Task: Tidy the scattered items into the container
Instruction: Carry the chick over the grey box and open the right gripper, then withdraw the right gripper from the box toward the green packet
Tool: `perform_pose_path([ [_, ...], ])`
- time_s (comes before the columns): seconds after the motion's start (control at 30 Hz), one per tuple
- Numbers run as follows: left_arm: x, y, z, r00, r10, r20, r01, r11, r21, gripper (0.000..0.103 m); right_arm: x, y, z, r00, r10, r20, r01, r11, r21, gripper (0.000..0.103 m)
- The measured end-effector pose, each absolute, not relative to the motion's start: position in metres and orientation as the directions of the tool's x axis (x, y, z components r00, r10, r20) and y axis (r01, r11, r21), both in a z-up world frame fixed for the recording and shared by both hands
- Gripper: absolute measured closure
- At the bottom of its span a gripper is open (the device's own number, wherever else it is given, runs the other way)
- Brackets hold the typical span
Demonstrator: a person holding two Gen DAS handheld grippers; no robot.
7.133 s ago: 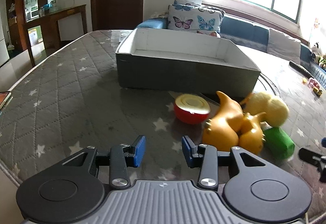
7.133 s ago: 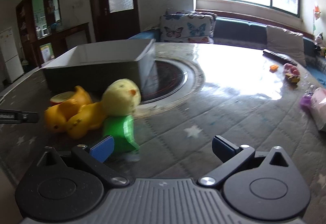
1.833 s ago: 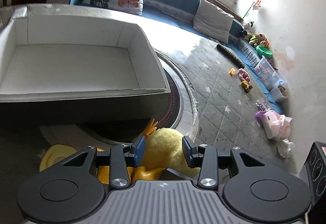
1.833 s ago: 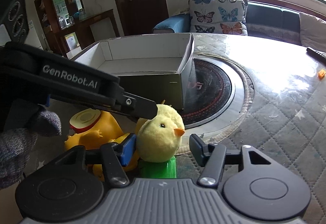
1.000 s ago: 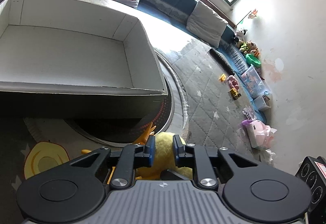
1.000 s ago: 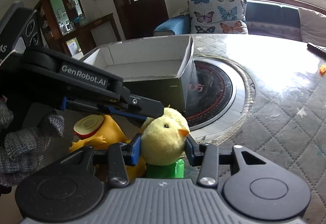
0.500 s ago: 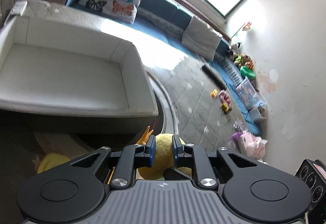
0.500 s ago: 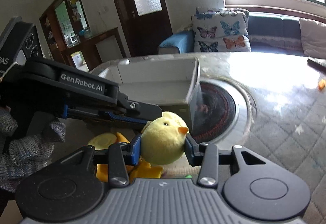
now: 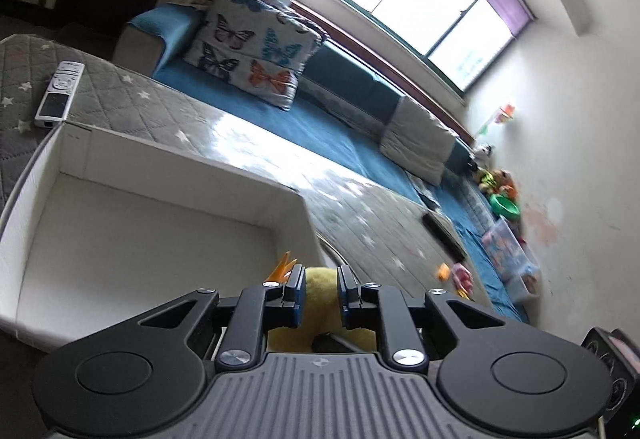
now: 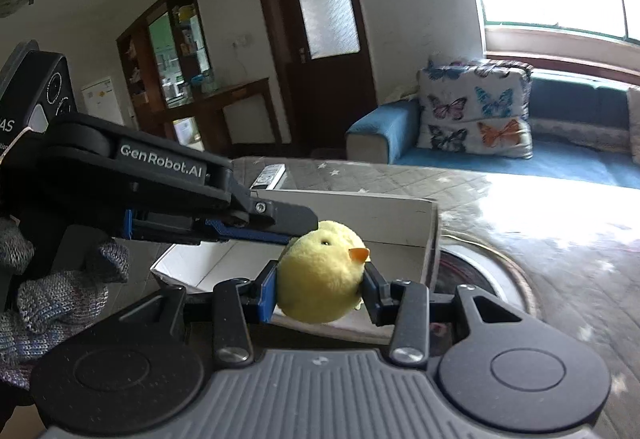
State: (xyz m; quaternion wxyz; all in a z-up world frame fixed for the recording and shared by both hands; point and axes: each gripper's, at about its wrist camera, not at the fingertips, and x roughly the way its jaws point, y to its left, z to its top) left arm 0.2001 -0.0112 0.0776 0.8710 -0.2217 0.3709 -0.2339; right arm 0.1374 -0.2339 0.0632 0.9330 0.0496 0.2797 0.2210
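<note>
A fuzzy yellow chick toy (image 10: 320, 293) with an orange beak hangs in the air, clamped at both sides by my right gripper (image 10: 320, 281). My left gripper (image 9: 319, 275) is shut on the same chick (image 9: 320, 293), with yellow plush squeezed between its blue pads and an orange bit (image 9: 285, 266) poking out beside them. In the right wrist view, the left gripper (image 10: 296, 227) reaches in from the left onto the top of the chick's head. The container, a grey box with white inner walls (image 9: 180, 175), lies just ahead and below, and nothing shows inside it (image 10: 380, 223).
A white remote (image 9: 60, 95) lies on the quilted star tablecloth behind the box. A dark round inset (image 10: 472, 279) sits right of the box. A black remote (image 9: 444, 237) and small toys (image 9: 460, 275) lie at the far right. A gloved hand (image 10: 52, 299) holds the left gripper.
Both grippers have risen with the chick between them, lifting it off the table. The other toys and the chick's green base have dropped out of view. The box now sits lower in both views.
</note>
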Motion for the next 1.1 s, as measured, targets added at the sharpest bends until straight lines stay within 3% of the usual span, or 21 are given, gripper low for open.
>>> perform_pose_path([
  [0.17, 0.229, -0.007, 0.063, 0.621, -0.534, -0.573, 0.196, 0.814, -0.546, 0.085, 0.177, -0.231, 0.039, 0.696, 0.495, -0.520, -0.399, 0.869, 0.293, 0.061],
  [0.3, 0.237, -0.010, 0.051, 0.615, -0.510, -0.602, 0.187, 0.835, -0.517, 0.085, 0.191, -0.228, 0.017, 0.679, 0.450, -0.580, -0.377, 0.892, 0.250, 0.060],
  [0.43, 0.233, -0.012, 0.049, 0.618, -0.501, -0.606, 0.196, 0.845, -0.498, 0.084, 0.186, -0.232, 0.015, 0.714, 0.395, -0.578, -0.352, 0.916, 0.192, 0.048],
  [0.77, 0.207, -0.009, 0.056, 0.628, -0.509, -0.588, 0.212, 0.839, -0.501, 0.081, 0.149, -0.223, 0.028, 0.768, 0.321, -0.554, -0.343, 0.937, 0.066, 0.048],
  [1.1, 0.194, 0.004, 0.053, 0.620, -0.495, -0.609, 0.173, 0.844, -0.508, 0.081, 0.144, -0.216, 0.034, 0.768, 0.313, -0.558, -0.334, 0.940, 0.068, 0.048],
])
